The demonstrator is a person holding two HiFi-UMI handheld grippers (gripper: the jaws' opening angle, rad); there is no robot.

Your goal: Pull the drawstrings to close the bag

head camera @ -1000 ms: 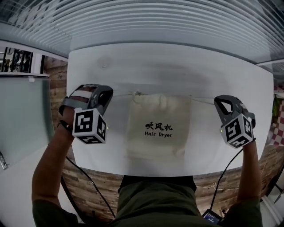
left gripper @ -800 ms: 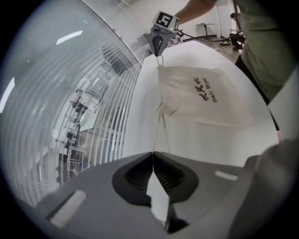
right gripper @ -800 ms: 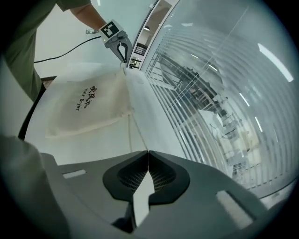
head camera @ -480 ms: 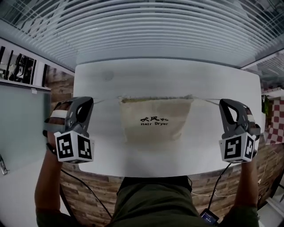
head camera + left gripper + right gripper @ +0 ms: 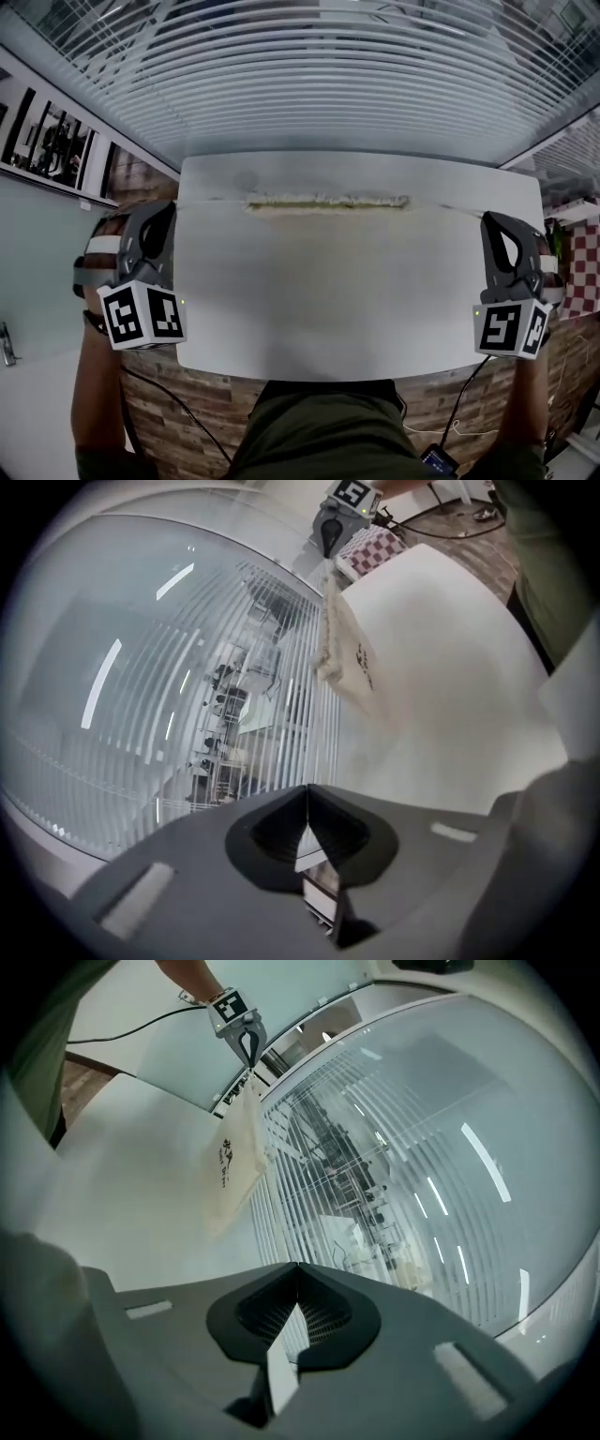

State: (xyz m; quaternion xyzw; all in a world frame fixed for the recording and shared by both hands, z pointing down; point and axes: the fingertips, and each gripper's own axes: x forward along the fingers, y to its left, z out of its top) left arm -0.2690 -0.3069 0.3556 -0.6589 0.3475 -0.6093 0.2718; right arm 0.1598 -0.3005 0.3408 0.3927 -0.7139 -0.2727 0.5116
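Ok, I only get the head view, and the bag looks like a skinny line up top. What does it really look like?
Observer: The left gripper view shows the bag side-on, hanging from its top edge, with black print on its cloth.
Operator: What's holding it up?
Observer: In that same view a drawstring runs from the bag's top to the right gripper, whose tongs are shut on it.
Operator: And the other end?
Observer: The right gripper view shows the left gripper with its tongs shut on the drawstring at the bag's other top corner.
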